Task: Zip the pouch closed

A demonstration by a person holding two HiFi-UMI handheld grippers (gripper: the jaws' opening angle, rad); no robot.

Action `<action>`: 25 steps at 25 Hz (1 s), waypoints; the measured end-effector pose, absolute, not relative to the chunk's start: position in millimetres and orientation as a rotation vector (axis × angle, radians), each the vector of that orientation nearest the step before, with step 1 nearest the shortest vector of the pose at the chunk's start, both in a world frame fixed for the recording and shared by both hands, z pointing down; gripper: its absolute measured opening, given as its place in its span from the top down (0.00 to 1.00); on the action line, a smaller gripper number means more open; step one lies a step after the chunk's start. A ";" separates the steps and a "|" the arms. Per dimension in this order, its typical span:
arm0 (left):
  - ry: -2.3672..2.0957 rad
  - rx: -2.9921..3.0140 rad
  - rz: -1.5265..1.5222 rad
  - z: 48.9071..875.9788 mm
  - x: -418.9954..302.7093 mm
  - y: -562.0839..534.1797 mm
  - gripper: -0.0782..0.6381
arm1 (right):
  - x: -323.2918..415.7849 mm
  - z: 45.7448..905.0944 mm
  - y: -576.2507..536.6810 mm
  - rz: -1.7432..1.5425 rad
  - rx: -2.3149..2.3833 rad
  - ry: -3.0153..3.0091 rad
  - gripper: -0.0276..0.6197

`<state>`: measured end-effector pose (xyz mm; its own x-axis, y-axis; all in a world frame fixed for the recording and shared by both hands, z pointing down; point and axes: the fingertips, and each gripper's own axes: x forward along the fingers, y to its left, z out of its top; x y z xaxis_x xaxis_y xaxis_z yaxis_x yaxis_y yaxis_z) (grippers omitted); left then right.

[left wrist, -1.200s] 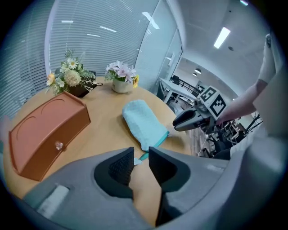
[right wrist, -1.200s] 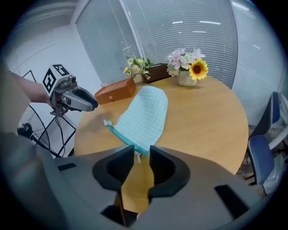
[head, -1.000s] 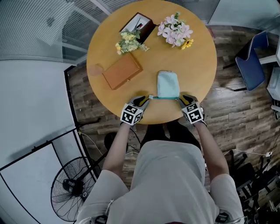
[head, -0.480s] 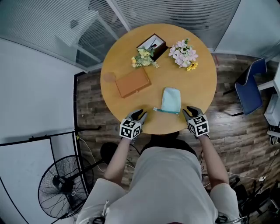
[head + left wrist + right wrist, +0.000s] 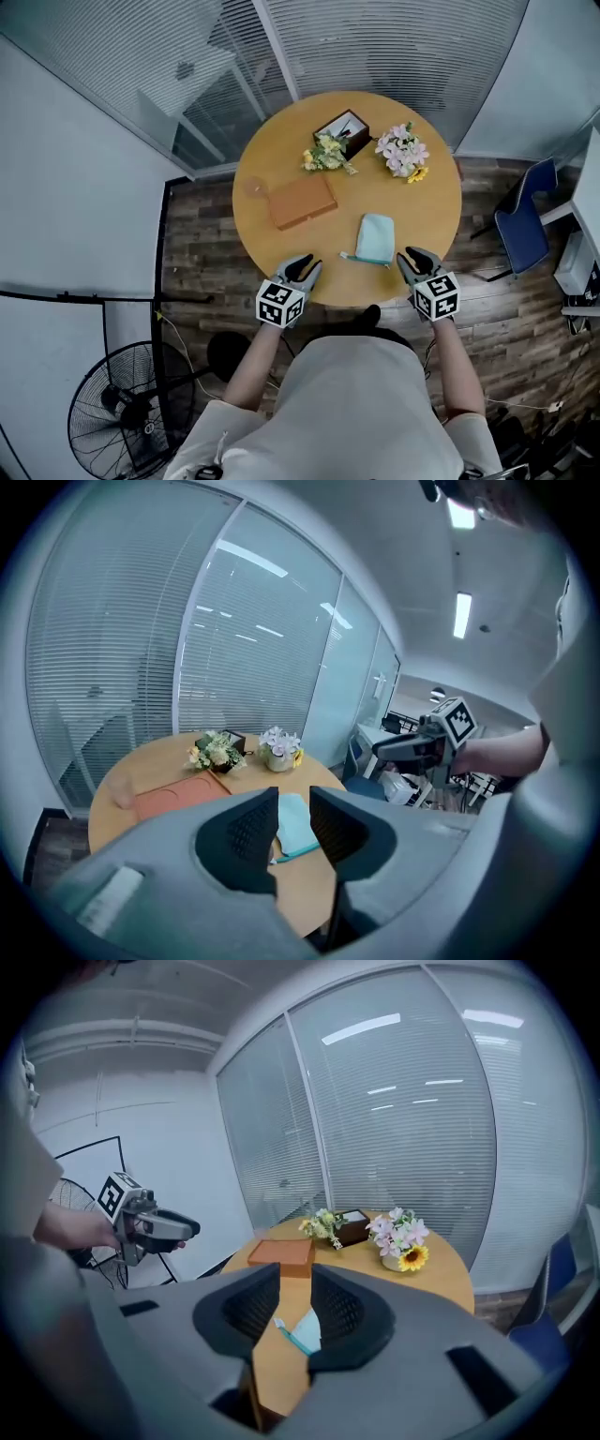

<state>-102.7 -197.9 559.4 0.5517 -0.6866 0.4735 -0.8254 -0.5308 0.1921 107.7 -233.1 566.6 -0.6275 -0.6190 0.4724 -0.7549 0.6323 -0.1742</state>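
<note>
The left claw (image 5: pixel 303 270) hangs over the near rim of the round wooden desk (image 5: pixel 431 202), its jaws spread by a narrow gap and holding nothing. The right claw (image 5: pixel 412 260) hangs at the same rim further right, its jaws likewise slightly apart and empty. The pale teal pouch (image 5: pixel 375 238) lies flat on the desk ahead of and between the two claws, nearer the right one and touching neither. Its darker teal zip edge faces the claws, and the small pull tab (image 5: pixel 344 255) at the end of that edge points toward the left claw. Bare wood separates each claw from the pouch. Ahead of the left claw, past the pouch's level, lies a flat orange-brown case (image 5: pixel 302 202). Beyond it stand a bunch of yellow flowers (image 5: pixel 326 156) against a dark open box (image 5: pixel 343 127), and beside those, ahead of the right claw, stand pink flowers (image 5: pixel 403 150). A blue chair (image 5: pixel 523 228) stands on the plank floor out to the right claw's side, and a floor fan (image 5: pixel 105 433) stands behind and left of the left claw.
</note>
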 end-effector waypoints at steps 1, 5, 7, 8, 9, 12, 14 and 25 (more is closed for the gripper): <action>-1.227 2.407 0.481 551.9 -105.3 -191.4 0.74 | 103.7 558.1 -226.8 0.486 1.108 -2.484 0.79; -1.193 2.463 0.477 522.8 -113.5 -165.6 0.75 | 95.1 519.9 -199.5 0.407 1.213 -2.472 0.81; -1.182 2.498 0.455 506.3 -118.2 -158.5 0.75 | 91.1 499.1 -187.5 0.385 1.275 -2.480 0.83; -1.178 2.518 0.443 497.7 -120.3 -156.0 0.75 | 88.4 489.2 -181.4 0.370 1.297 -2.485 0.84; -1.175 2.538 0.430 489.4 -122.0 -153.2 0.75 | 86.0 480.5 -174.5 0.352 1.315 -2.488 0.85; -1.170 2.587 0.379 466.0 -126.1 -141.1 0.75 | 80.6 460.3 -150.3 0.299 1.353 -2.488 0.86; -1.172 2.614 0.345 451.9 -127.8 -132.1 0.75 | 79.6 449.1 -134.6 0.277 1.378 -2.488 0.86; -1.177 2.652 0.271 422.8 -121.5 -80.1 0.75 | 91.8 410.8 -63.6 0.205 1.474 -2.500 0.87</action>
